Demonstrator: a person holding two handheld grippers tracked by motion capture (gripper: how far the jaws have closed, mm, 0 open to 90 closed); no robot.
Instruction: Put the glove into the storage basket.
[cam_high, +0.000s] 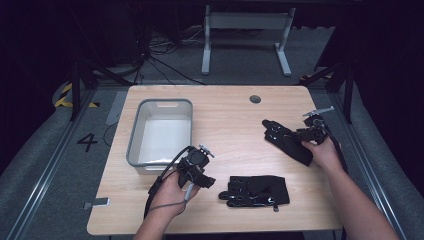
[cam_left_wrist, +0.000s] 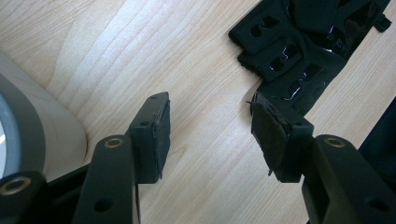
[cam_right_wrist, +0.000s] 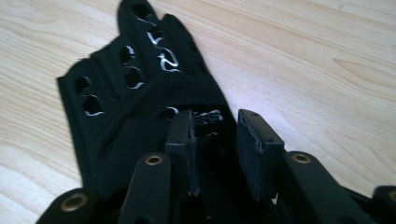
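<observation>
Under right tool (cam_right_wrist: 215, 154), black glove (cam_right_wrist: 135, 107)

Grey carpet floor (cam_high: 45, 150), dark surroundings, metal frame (cam_high: 245, 35)

Only a black "4" on grey floor (cam_high: 88, 142) left of table (cam_high: 230, 105)
</observation>
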